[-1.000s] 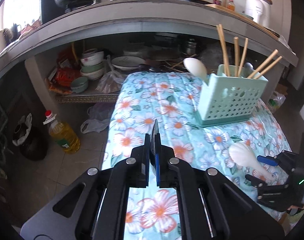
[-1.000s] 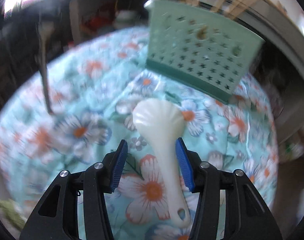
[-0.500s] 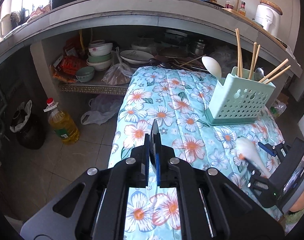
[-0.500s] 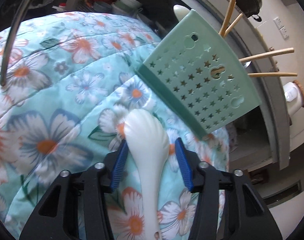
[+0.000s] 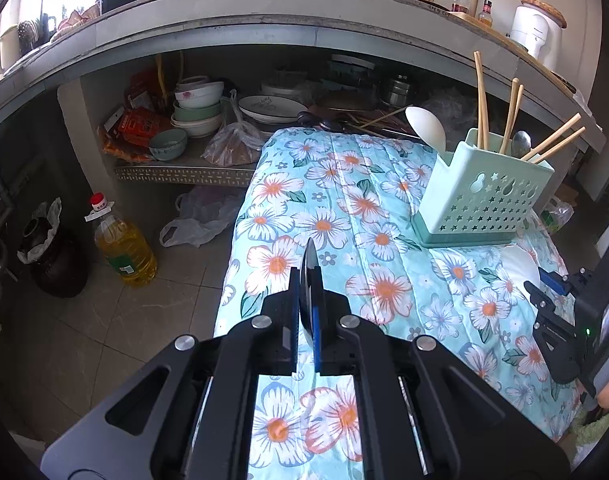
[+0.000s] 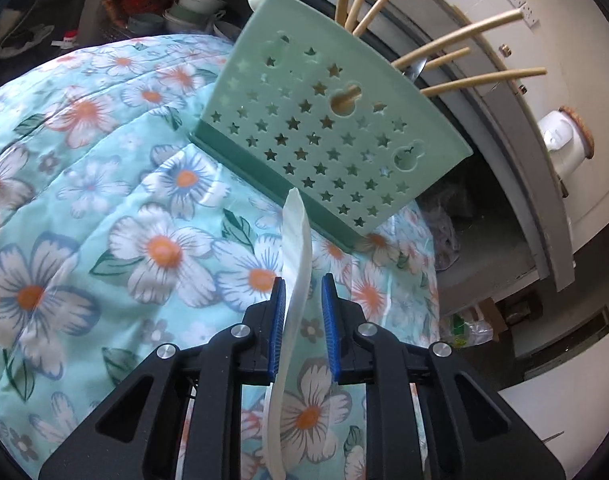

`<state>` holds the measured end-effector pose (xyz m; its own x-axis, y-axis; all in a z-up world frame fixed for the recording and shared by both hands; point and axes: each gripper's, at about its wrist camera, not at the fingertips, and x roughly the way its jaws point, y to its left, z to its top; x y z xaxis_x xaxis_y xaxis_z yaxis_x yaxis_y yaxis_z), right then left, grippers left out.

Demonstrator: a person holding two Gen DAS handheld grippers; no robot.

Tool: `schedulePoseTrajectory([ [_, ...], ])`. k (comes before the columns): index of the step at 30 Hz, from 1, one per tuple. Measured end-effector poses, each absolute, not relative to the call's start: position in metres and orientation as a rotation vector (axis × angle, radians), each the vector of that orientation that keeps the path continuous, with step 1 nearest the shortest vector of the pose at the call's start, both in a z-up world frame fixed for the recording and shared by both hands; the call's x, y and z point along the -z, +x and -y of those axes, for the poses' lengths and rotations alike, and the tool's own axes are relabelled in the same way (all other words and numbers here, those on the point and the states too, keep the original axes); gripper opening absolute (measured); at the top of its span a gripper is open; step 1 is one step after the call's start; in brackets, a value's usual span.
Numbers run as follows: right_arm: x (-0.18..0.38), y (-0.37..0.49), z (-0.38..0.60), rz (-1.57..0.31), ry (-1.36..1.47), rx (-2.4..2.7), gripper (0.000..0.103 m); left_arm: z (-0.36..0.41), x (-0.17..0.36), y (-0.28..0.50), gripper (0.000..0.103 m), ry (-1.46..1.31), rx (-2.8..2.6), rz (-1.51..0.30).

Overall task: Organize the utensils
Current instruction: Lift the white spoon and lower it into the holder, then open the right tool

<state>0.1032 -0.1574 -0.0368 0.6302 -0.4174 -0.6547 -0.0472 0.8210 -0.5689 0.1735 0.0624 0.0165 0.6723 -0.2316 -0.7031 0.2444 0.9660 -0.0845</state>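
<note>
Standing at the far right of the flowered cloth (image 5: 324,184): mint perforated utensil holder (image 5: 484,196), upright on its darker base, open top facing up for dropping utensils in handle-first; already carrying wooden chopsticks (image 5: 480,96) leaning out at several angles, a white spoon (image 5: 424,128) rising from its left compartment, and what looks like a metal spoon bowl among the sticks. Lying between the blue pads of the right gripper (image 6: 302,320): white rice paddle (image 6: 294,264), turned edge-on, blade pointing at the near wall of the holder, handle trailing back under the gripper body; probably being tipped up this way for lifting over the rim. Right fingers (image 6: 278,320) standing narrow but not fully closed: left pad touching or nearly touching the paddle, a visible gap remaining on the right pad's side, so firm clamping cannot be confirmed; whether the paddle tip is resting on the cloth or clear of it cannot be told. Hovering over the near left part of the cloth: left gripper (image 5: 306,320), pads pressed tight on a thin dark metal utensil (image 5: 309,276) seen edge-on, likely a spoon or similar, kept well apart from the holder, presumably waiting its turn. Sitting beyond the table: shelf with stacked bowls (image 5: 196,108) and plates; oil bottle (image 5: 122,244) on the floor at left.
</note>
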Motion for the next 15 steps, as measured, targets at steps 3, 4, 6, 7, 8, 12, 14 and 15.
schedulePoseTrajectory([
  [3, 0.037, 0.117, 0.162, -0.878, -0.558, 0.217, 0.018, -0.062, -0.016, 0.173, 0.004, 0.019, 0.267, -0.791],
  [4, 0.036, 0.120, 0.163, -0.877, -0.548, 0.216, 0.018, -0.062, -0.016, 0.173, 0.004, 0.019, 0.268, -0.792],
  [6, 0.037, 0.126, 0.162, -0.869, -0.533, 0.209, 0.016, -0.062, -0.016, 0.173, 0.004, 0.023, 0.268, -0.793],
  [7, 0.035, 0.128, 0.163, -0.862, -0.516, 0.201, 0.008, -0.061, -0.016, 0.173, 0.004, 0.026, 0.269, -0.794],
  [8, 0.032, 0.129, 0.163, -0.851, -0.504, 0.192, 0.007, -0.060, -0.017, 0.172, 0.004, 0.028, 0.269, -0.795],
  [12, 0.008, 0.123, 0.173, -0.773, -0.398, 0.157, 0.007, -0.059, -0.018, 0.171, 0.004, 0.036, 0.271, -0.792],
  [14, -0.005, 0.117, 0.185, -0.751, -0.298, 0.122, 0.007, -0.058, -0.020, 0.171, 0.004, 0.035, 0.271, -0.789],
  [15, -0.012, 0.113, 0.194, -0.740, -0.245, 0.112, 0.007, -0.058, -0.022, 0.171, 0.003, 0.029, 0.272, -0.785],
])
